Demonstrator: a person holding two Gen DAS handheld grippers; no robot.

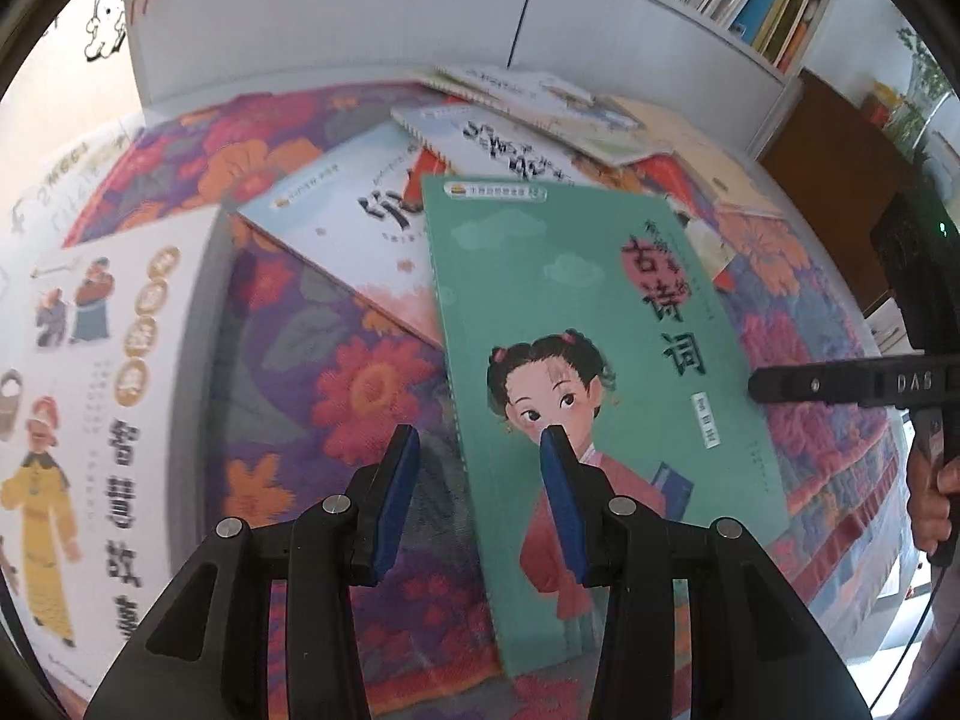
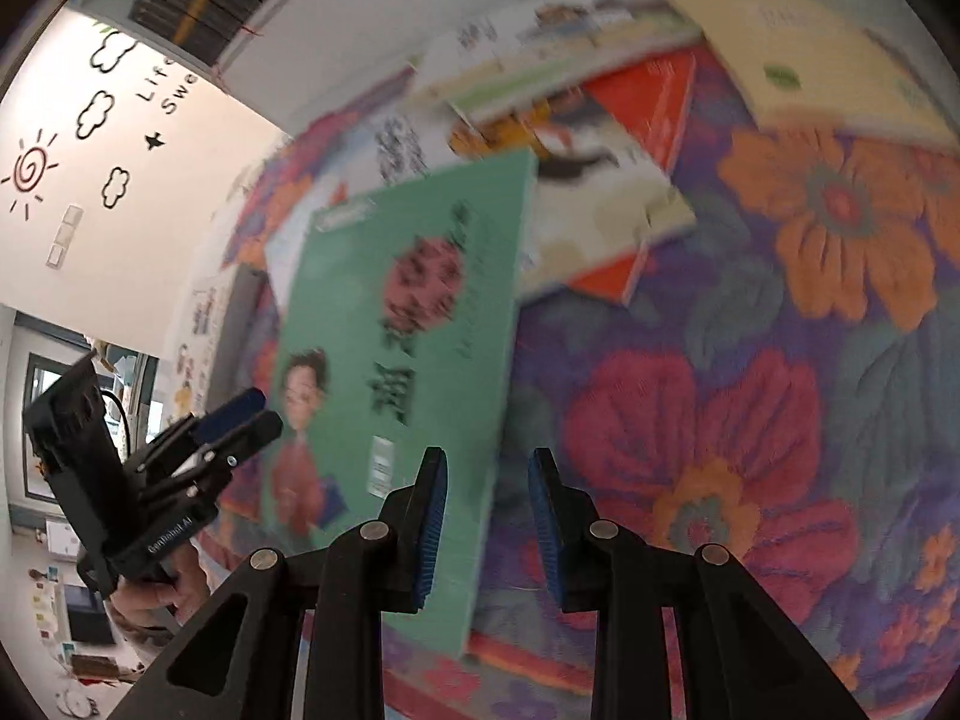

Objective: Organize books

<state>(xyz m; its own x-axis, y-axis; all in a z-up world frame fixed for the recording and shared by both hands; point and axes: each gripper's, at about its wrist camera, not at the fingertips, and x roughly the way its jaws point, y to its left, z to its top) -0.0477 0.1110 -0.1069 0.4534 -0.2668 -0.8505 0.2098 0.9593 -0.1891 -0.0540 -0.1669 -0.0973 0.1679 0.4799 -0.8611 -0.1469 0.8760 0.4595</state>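
A green paperback picture book (image 1: 600,324) showing a girl in red lies atop scattered books on a floral-quilted worktop (image 1: 336,372), beneath the parted blue pads of the left hand-held gripper (image 1: 480,498).

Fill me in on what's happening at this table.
A person is sorting books, with a handheld gripper in each hand. The green book lies flat on the flowered cloth, overlapping a loose pile of other books. The left gripper and right gripper hover over its opposite edges, jaws open, gripping nothing.
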